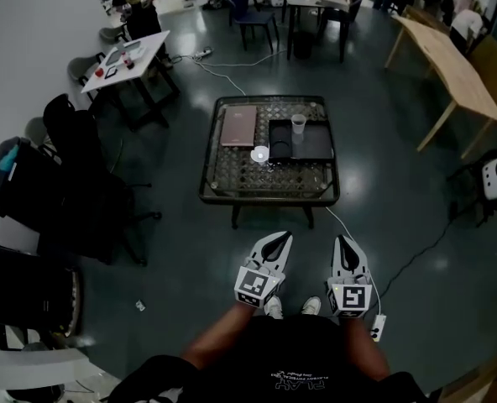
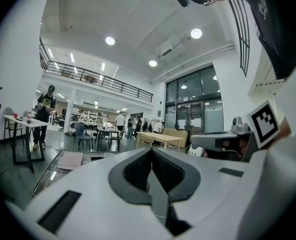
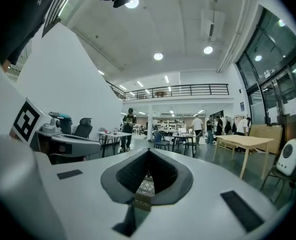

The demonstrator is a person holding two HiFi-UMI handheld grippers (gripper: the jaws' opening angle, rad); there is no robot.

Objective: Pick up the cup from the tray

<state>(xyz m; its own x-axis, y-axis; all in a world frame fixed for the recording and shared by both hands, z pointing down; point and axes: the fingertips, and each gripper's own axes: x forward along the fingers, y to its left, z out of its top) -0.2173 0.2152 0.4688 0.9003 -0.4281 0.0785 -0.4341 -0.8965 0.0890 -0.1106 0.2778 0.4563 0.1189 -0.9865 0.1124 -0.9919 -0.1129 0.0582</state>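
Cup upright on the dark tray, which lies on a low glass table beside a pink flat item; the head view alone shows the cup plainly. Left gripper and right gripper sit near the person's body, well apart from the table. Each gripper view shows its jaws closed tip to tip, gripping nothing.

Your head camera looks steeply down from above you, with the low glass table well ahead. The cameras on your left gripper and right gripper sit just behind the jaws, facing level across the hall. All three views share the wooden table at the far right.
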